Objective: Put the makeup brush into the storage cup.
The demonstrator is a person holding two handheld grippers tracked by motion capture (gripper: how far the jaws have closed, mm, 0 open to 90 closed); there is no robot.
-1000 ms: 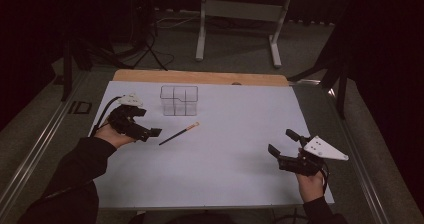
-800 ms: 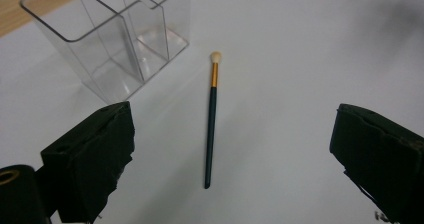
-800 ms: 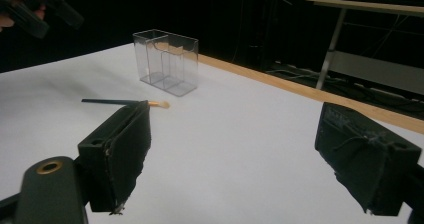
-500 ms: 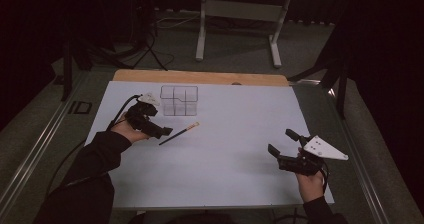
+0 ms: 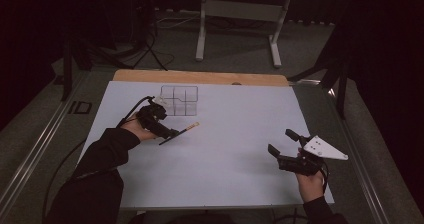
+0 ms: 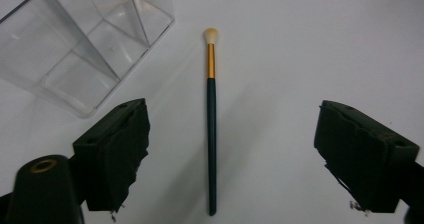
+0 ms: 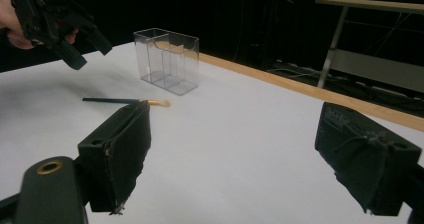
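Left gripper view: the brush (image 6: 211,129) lies flat on the white table (image 6: 310,44), centred between the two jaws, its handle running straight along the line of sight and its pale tip pointing away. The left gripper (image 6: 230,159) is spread wide with nothing pinched; its jaws have just been closing a little, and the brush sits between them untouched. The clear organizer (image 6: 85,49) stands just beside the left jaw, apart from the brush.

High view: the left gripper (image 5: 167,134) hovers over the dark end of the brush (image 5: 186,130), near the organizer (image 5: 180,100). The right gripper (image 5: 286,146) sits well apart at the near right of the table, jaws spread and empty.

Assessment: the step in hand appears to be a pickup of the brush, likely for placing in the organizer. Alignment looks sound. Recommendations:
- Lower until the pads bracket the handle at table level, then close evenly; a thin round handle may roll or skid if one pad arrives first.
- Grip the dark handle toward its middle, not the gold band or bristles, so the brush hangs balanced.
- Keep the left jaw clear of the organizer wall; a nudge could shift it.
- Lift straight up before turning the brush upright.
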